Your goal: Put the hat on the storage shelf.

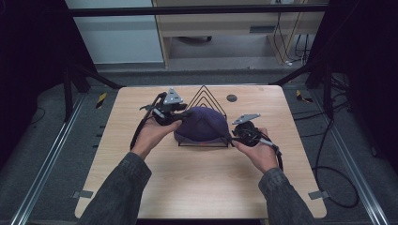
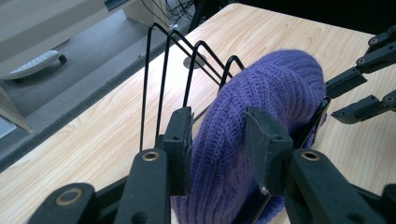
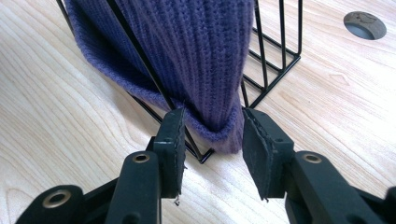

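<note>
A purple knit hat (image 1: 201, 124) is draped over a black wire rack (image 1: 204, 101) near the table's (image 1: 206, 187) far edge. Its long axis is spanned from both ends: the left gripper (image 2: 219, 140) and right gripper (image 3: 212, 140) are held with jaws apart, knit between them, unpinched.

a purple ribbed knit beanie (image 1: 202, 123) draped over a black wire rack (image 1: 205, 96) mid-table.
</note>
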The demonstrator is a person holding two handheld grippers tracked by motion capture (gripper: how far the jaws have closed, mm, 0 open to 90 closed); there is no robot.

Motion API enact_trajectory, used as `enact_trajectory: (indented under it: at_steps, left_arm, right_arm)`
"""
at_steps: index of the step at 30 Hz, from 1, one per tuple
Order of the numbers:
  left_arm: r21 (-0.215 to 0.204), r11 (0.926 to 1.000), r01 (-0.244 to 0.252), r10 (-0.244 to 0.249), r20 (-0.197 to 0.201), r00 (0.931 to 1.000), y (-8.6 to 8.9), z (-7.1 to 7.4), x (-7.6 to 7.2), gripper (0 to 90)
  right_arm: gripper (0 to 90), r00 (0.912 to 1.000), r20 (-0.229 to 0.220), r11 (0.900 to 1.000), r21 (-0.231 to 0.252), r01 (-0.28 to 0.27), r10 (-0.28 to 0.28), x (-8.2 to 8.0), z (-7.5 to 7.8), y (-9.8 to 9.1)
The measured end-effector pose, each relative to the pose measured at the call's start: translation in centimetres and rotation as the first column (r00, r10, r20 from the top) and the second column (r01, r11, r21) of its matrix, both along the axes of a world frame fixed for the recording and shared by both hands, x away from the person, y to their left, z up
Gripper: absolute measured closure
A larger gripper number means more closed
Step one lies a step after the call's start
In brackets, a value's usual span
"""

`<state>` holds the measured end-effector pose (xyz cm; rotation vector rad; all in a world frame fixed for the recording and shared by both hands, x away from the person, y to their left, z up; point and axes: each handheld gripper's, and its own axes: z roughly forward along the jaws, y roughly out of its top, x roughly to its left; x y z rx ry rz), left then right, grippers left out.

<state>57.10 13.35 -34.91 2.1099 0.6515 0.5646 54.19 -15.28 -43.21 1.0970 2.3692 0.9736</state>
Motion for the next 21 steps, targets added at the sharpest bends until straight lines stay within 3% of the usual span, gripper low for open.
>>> enact_trajectory:
  at_steps: [10,21]
  left_arm:
    - [-0.007,0.9999,-0.010,0.010,0.013,0.9999,0.3,0.4,-0.3,58.9]
    - [0.014,0.9998,-0.016,0.015,0.030,0.9994,0.2,0.9,-1.1,54.1]
  right_arm:
    - [59.1,0.9999,0.016,0.9999,0.015,-0.002,0.002,-0.3,0.6,-0.1]
    - [56.9,0.9985,0.053,0.9988,0.048,0.011,-0.013,-1.2,1.9,-0.6]
